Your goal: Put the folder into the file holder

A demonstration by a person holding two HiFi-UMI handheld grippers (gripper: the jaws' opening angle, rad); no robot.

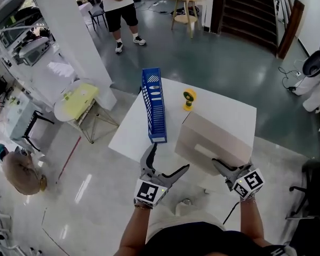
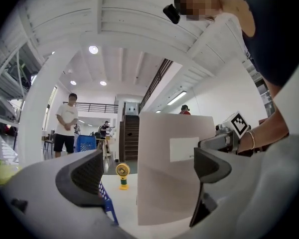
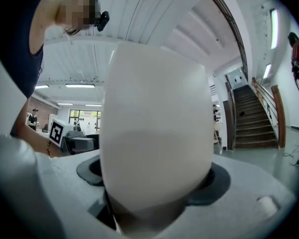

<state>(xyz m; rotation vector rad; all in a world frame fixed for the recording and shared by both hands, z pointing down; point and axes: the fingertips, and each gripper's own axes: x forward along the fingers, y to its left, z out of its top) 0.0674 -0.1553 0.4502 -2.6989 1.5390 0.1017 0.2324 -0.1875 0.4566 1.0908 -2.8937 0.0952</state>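
The right gripper [image 1: 220, 167] clamps the folder [image 1: 213, 135] by a corner above the desk's [image 1: 129, 135] near edge, right of the holder [image 1: 154, 108]; the left gripper [image 1: 169, 156] gapes empty. Gripped at one corner (no second support), it could sag and topple the holder.

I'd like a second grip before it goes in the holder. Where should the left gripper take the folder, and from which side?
Probably the folder's free left end, coming in from that end so the open left gripper's jaws straddle its broad faces. It stands upright, broad face toward that gripper, and the right gripper clamps the other end.
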